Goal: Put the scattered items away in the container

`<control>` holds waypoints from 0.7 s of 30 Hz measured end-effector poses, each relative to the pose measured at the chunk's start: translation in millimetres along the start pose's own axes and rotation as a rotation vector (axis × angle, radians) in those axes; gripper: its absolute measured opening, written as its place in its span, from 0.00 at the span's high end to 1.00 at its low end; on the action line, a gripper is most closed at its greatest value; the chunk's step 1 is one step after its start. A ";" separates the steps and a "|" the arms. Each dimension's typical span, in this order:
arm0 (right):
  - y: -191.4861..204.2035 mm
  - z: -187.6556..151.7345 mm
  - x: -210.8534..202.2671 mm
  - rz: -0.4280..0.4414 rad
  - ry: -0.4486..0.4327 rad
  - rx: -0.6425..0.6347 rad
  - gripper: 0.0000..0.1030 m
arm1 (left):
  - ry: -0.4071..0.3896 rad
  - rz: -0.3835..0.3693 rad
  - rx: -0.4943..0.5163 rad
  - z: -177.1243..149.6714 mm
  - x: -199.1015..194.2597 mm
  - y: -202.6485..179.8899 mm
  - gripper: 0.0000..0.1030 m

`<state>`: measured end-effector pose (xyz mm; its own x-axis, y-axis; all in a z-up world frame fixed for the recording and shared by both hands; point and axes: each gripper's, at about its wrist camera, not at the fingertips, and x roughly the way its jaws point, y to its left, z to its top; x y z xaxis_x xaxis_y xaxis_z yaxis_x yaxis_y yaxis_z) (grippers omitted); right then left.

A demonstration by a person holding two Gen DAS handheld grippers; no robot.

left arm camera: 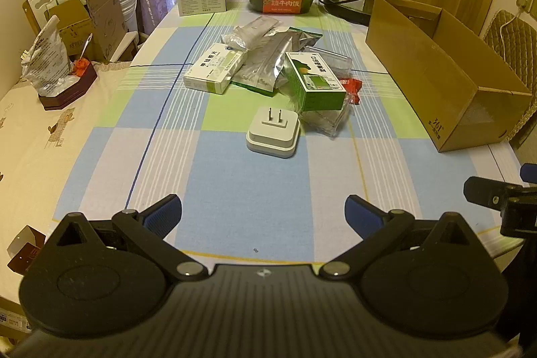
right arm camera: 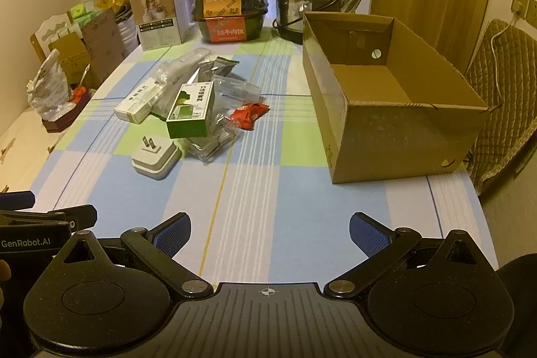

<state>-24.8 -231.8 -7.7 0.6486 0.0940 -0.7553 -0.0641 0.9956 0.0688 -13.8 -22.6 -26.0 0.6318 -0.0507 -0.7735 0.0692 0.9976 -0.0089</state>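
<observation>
Hovering above the checked tablecloth (left arm camera: 235, 183), the left gripper (left arm camera: 263, 217) and right gripper (right arm camera: 270, 235) are being held with blue ribbed pads spread wide, nothing between them; the scattered items are lying mid-table: a white plug adapter (left arm camera: 272, 132), a green carton (left arm camera: 315, 83), a white medicine box (left arm camera: 214, 69), silver foil pouches (left arm camera: 265, 56), a red wrapper (right arm camera: 250, 114); the corrugated cardboard box (right arm camera: 396, 136) is standing open and empty at the right.

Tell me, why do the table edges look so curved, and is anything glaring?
Left wrist view: the fisheye lens bows the tablecloth stripes outward, corners go dark. Right wrist view: same bending; the steel kettle shows bright reflections, and warm dim light yellows everything.
</observation>
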 end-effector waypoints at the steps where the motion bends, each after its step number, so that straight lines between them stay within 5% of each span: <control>1: 0.0 0.0 -0.3 -0.001 0.000 -0.001 0.00 | 0.000 0.000 0.000 -0.2 0.2 0.0 0.01; 21: 1.8 15.8 3.8 0.051 -0.045 -0.033 0.00 | 0.000 -0.016 0.026 16.9 8.0 5.1 0.01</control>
<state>-10.4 -229.5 -0.1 0.6773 0.1453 -0.7212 -0.1223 0.9889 0.0843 4.7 -18.7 -21.6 0.6303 -0.0665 -0.7735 0.0992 0.9951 -0.0047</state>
